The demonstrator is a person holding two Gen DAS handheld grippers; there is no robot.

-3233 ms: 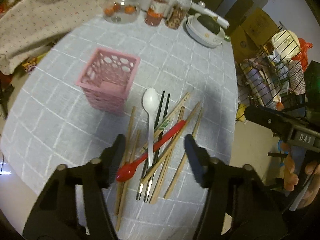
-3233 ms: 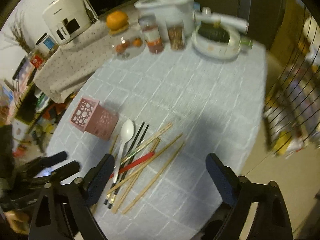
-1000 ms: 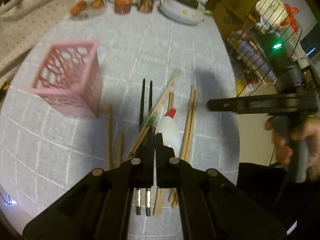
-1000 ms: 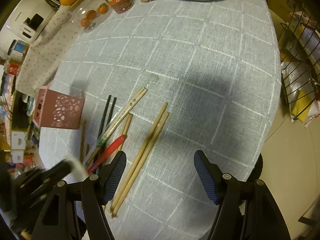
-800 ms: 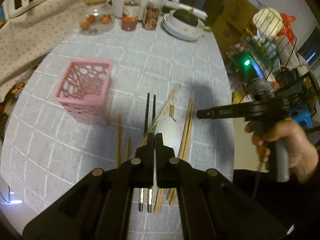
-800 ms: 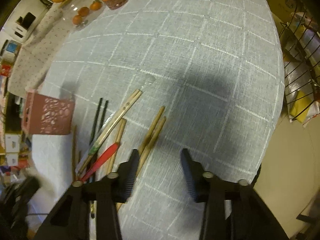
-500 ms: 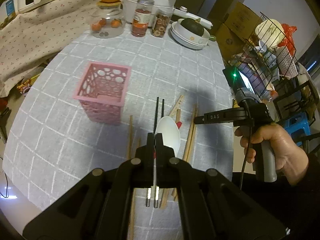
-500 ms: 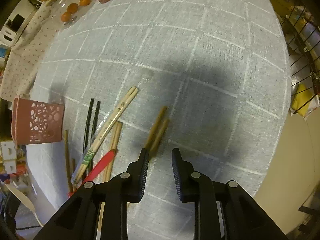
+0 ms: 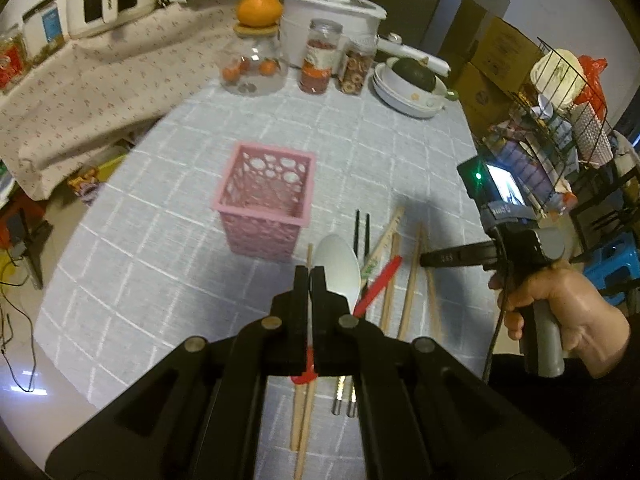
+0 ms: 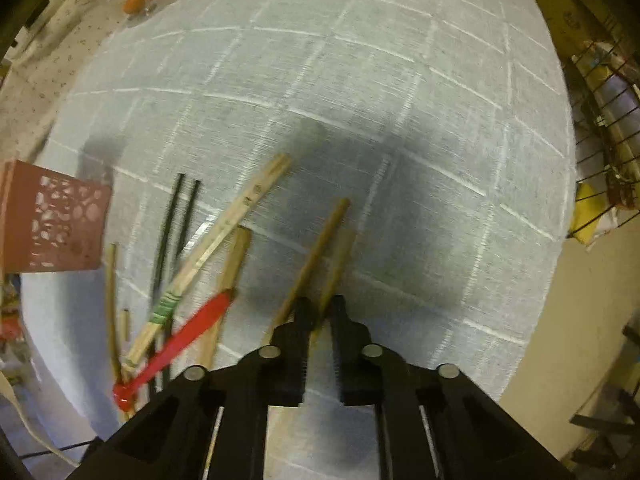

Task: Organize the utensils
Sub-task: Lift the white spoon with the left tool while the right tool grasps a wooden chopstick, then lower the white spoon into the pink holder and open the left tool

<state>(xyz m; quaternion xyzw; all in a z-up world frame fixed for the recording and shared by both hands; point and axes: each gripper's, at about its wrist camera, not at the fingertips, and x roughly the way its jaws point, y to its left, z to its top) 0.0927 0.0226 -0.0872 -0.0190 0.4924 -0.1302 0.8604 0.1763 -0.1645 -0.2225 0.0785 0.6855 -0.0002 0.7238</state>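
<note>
A white plastic spoon [image 9: 335, 270] rides in the left claw [image 9: 310, 280], pinched by its thin handle with the bowl up and forward, pointing toward 12 o'clock at the pink lattice basket [image 9: 266, 208] just beyond it on the grey checked surface [image 9: 160, 264]. The spoon looks light and stiff, with a smooth handle that could twist or slide in a pinch this narrow; a hold nearer the bowl would likely steady it for a handle-first drop into the basket.

The right claw [image 10: 319, 314] has just been closing over a pair of brown chopsticks [image 10: 320, 240], its jaws now drawn nearly together with the near ends of the sticks between them; motion blur hides whether the pads actually press the wood. Those sticks lie with their long axis running from about 7 to 1 o'clock in the right wrist view, far tips toward the open cloth. They are thin, rigid and round enough to roll, so a grip on both together, near mid-length, seems safest.

Left of them lie a red spoon [image 10: 180, 344], wrapped pale chopsticks [image 10: 224, 236] and black chopsticks [image 10: 176, 224], all fanned toward 1 o'clock.
</note>
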